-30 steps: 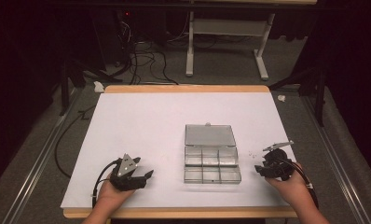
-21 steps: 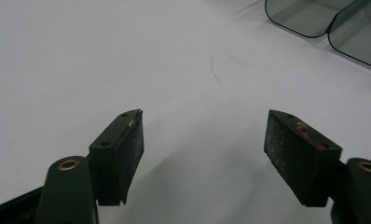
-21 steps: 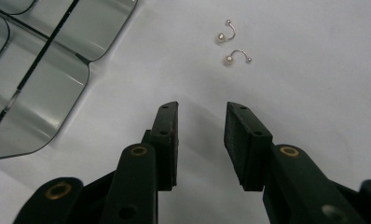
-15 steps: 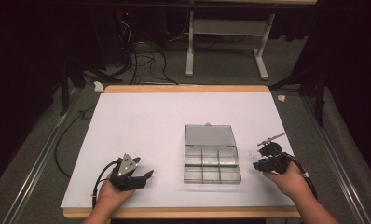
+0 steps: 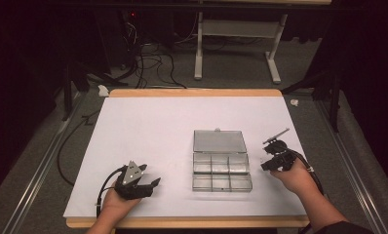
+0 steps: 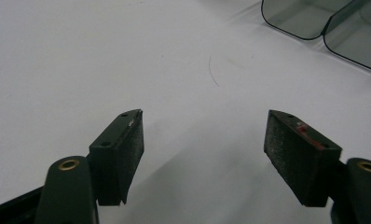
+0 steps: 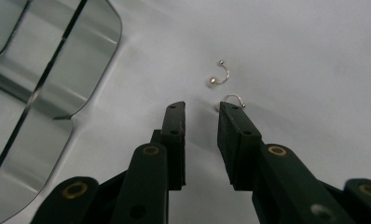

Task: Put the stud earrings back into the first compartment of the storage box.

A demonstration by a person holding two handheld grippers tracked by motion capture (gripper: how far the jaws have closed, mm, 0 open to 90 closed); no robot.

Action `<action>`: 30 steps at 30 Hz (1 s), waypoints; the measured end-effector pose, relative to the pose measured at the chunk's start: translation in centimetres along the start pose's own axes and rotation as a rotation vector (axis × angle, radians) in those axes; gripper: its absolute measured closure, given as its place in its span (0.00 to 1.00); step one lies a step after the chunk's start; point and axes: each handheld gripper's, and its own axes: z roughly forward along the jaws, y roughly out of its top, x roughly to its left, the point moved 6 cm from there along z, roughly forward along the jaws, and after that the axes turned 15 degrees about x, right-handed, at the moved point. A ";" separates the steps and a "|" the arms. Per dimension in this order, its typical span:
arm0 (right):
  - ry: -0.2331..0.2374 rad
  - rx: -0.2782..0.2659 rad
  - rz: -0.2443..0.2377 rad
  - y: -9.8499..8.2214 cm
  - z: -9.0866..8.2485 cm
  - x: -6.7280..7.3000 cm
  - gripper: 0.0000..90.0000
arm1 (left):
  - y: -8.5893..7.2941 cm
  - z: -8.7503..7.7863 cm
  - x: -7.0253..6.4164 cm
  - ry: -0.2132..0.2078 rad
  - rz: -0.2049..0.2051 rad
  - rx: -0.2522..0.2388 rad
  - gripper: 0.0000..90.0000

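Two small silver hook earrings with ball ends lie on the white mat: one earring [image 7: 219, 74] a little ahead of my right gripper [image 7: 202, 106], the other earring [image 7: 231, 99] right at the tip of one jaw. The right gripper's jaws have just been closing. A narrow gap remains, with nothing between them. In the high view the right gripper [image 5: 272, 158] hovers just right of the clear compartment box [image 5: 221, 168], whose lid [image 5: 218, 140] lies open. My left gripper [image 5: 153, 184] rests at the front left, its jaws wide open over bare mat [image 6: 204, 135].
The white mat [image 5: 148, 126] covers a wooden table with its edge [image 5: 192, 223] at the front. Corners of the clear box [image 6: 314, 18] show at the far right of the left gripper view, and the box [image 7: 34, 70] lies left of the right jaws. Cables and a stand sit on the floor behind.
The right hand has moved away from the table's front edge, up along the box's right side. The left hand and the box have stayed put.
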 end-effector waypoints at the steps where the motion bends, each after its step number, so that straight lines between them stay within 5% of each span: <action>1: -0.003 0.004 0.003 0.3 0.1 -0.2 0.81 | 0.0 0.0 0.0 0.001 0.002 0.003 0.32; 16: 0.009 0.054 0.021 1.2 0.8 -1.0 0.86 | 0.0 0.1 -0.1 0.005 0.011 0.007 0.34; 25: 0.055 0.133 0.013 2.0 0.9 -1.6 0.95 | 0.0 0.2 -0.2 -0.004 0.009 0.014 0.34; 30: 0.049 0.120 0.014 1.8 0.8 -1.7 0.96 | 0.0 0.1 -0.1 -0.002 0.004 0.007 0.34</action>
